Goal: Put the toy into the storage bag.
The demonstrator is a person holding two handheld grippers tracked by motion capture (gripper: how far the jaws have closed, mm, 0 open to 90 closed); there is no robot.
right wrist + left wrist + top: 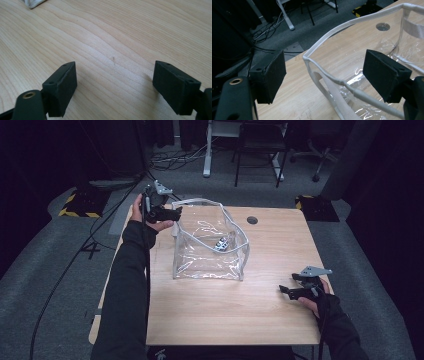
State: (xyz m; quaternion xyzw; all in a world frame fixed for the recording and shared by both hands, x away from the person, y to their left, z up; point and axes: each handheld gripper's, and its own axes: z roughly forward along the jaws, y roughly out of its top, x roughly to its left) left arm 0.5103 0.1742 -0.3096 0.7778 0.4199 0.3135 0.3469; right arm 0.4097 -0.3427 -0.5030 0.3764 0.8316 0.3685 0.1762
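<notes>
Clear plastic bag (210, 245) stands open on the table (225, 310), mid-left; the left gripper (172, 213) sits at its far-left corner, the right gripper (287, 290) well apart, near-right. Left gripper view: fingers (270, 77) released, the bag's white rim (329, 77) between them, untouched. Right gripper view: fingers (61, 88) released over bare wood.

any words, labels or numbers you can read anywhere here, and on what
None can be read.
The clear bag with white trim shows no print.
The small dark thing inside the bag is too small and blurred to tell any marking.
The yellow-and-black striped floor plates carry stripes, no words.
</notes>
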